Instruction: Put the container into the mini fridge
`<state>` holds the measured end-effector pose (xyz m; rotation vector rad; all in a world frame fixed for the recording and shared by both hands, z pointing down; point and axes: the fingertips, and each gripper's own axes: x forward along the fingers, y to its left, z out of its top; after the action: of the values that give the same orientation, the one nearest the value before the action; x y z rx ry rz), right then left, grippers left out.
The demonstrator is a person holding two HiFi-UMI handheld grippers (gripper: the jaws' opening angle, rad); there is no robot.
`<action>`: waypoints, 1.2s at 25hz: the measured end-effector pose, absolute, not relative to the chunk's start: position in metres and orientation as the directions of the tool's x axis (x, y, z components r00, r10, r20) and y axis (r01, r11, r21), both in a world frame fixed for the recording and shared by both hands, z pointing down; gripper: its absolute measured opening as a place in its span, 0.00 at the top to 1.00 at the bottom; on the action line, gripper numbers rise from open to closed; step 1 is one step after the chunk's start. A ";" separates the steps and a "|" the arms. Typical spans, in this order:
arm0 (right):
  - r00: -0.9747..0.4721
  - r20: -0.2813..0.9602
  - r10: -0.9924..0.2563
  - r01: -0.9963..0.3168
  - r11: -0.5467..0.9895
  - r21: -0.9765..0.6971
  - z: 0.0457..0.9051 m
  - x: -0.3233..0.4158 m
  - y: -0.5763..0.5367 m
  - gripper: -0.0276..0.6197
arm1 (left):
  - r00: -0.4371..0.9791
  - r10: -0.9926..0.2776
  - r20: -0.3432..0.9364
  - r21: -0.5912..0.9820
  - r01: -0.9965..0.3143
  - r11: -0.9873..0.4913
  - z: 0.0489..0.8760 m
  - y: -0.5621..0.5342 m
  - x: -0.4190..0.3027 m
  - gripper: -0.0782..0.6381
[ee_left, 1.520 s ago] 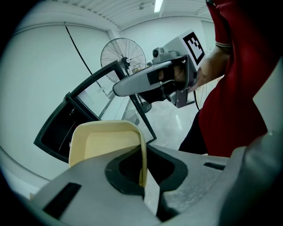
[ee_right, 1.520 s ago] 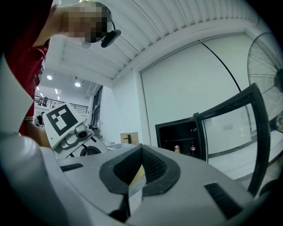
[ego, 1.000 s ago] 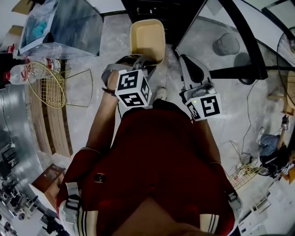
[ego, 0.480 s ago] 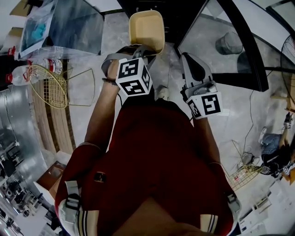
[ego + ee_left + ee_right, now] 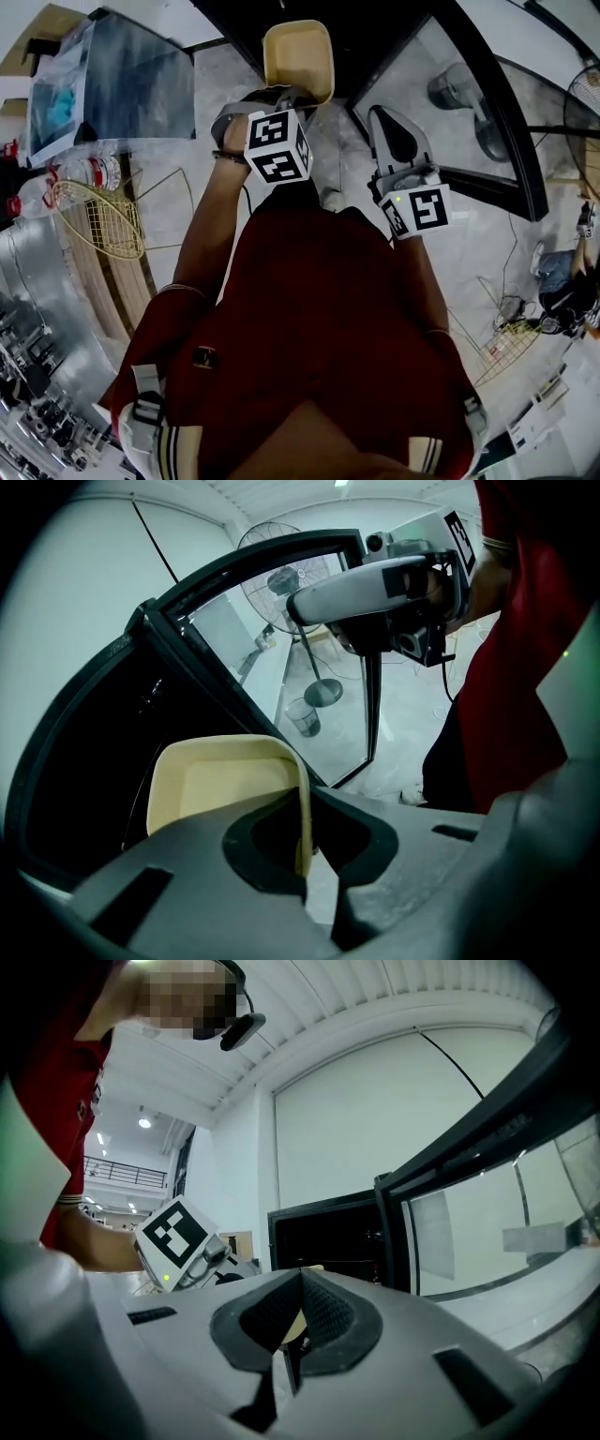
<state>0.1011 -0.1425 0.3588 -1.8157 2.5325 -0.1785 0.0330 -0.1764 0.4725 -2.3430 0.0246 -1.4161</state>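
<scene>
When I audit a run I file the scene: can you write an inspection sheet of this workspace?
Surface: pale stone floor; no table seen.
Job's things: tan container at open fridge, glass door swung wide.
Clutter: wire basket, bottles.
Grippers: left gripper shut on container rim; right gripper shut, empty.
Cables: thin cord on floor, right.
Surroundings: fan, bin behind door.

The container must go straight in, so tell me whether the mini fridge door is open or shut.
Open: the glass door stands swung wide, and the dark interior shows behind the container.
</scene>
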 end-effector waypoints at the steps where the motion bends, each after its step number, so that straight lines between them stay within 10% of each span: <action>1: -0.315 0.055 -0.948 -0.946 0.309 -0.102 0.360 0.101 -0.152 0.96 | 0.488 -0.214 0.846 -0.344 0.194 -0.919 0.475 -0.186 0.034 0.86; 30: -0.130 0.168 -0.977 -0.991 0.123 -0.050 0.410 0.096 -0.285 0.96 | 0.421 -0.173 0.890 -0.330 0.335 -0.883 0.593 -0.379 0.080 0.86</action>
<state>0.0963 -0.2850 0.4100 -2.1309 2.4224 -0.2406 0.0800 -0.3787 0.5928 -2.2172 -0.1366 -1.4687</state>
